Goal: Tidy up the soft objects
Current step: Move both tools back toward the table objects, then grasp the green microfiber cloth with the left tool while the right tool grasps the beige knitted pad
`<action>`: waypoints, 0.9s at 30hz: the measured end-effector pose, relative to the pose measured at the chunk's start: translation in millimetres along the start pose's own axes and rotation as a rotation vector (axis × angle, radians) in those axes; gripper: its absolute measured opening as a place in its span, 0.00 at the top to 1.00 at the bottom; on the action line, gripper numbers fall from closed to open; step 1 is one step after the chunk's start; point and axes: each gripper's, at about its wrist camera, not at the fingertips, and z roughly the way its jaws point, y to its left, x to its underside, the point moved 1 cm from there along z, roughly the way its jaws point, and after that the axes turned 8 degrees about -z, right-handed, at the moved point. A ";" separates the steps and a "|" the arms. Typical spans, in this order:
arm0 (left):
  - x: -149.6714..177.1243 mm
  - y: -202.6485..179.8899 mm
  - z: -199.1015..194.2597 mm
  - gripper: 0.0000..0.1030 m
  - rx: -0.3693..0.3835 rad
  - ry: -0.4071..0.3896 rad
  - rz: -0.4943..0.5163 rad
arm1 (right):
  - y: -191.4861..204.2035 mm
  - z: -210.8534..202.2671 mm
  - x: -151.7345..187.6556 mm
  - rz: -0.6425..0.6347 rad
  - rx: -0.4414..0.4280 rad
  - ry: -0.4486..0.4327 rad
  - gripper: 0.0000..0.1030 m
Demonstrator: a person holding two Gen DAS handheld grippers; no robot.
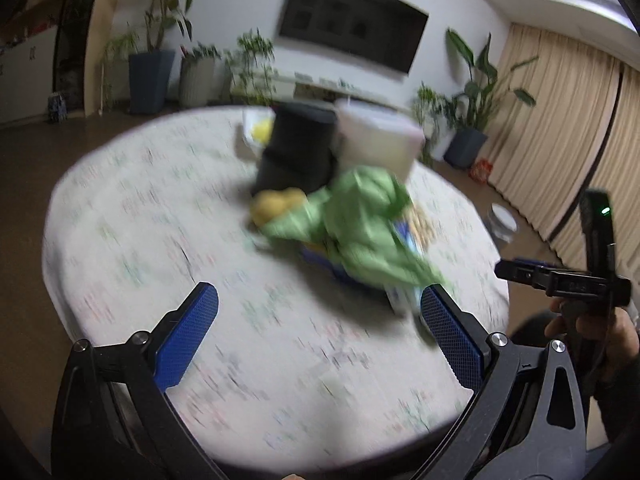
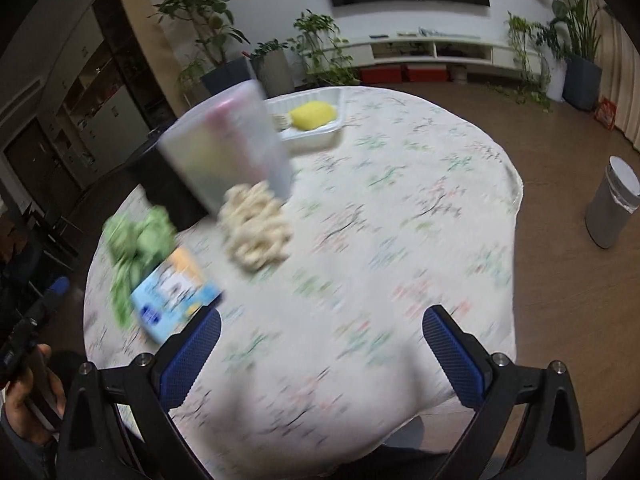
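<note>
Left claw: fingers spread wide, empty, above the bench; right claw: likewise spread and empty. Green cloth: crumpled, long axis running near-right to far-left, draped over a blue-and-orange box, print too blurred to read; cream cloth heaped beside a translucent container; yellow sponge in white tray at far edge.

The right gripper hung wide open over the flowered tablecloth — nothing between its blue fingers. Beyond lay a cream rope bundle, a green cloth touching a blue packet, and a clear tub.
</note>
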 end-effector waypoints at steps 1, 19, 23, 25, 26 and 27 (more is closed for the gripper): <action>3.3 -2.0 3.2 0.00 -0.003 0.023 -0.002 | 9.7 -1.6 5.0 -0.015 0.002 -0.006 0.00; -35.9 -26.9 38.4 0.00 0.013 0.055 0.001 | 89.1 19.6 41.1 -0.145 0.008 0.034 0.06; -47.9 -31.8 50.6 0.00 0.055 0.048 0.030 | 83.9 20.8 38.0 -0.121 0.010 0.035 0.06; -55.3 -29.2 61.8 0.00 0.062 0.102 0.018 | 82.3 20.2 34.0 -0.118 0.010 0.020 0.01; -58.7 -26.6 66.3 0.00 0.055 0.125 0.003 | 81.7 20.1 32.4 -0.115 0.006 0.015 0.00; -63.1 -24.1 71.6 0.00 0.032 0.148 -0.004 | 81.5 20.6 30.5 -0.110 -0.004 0.009 0.00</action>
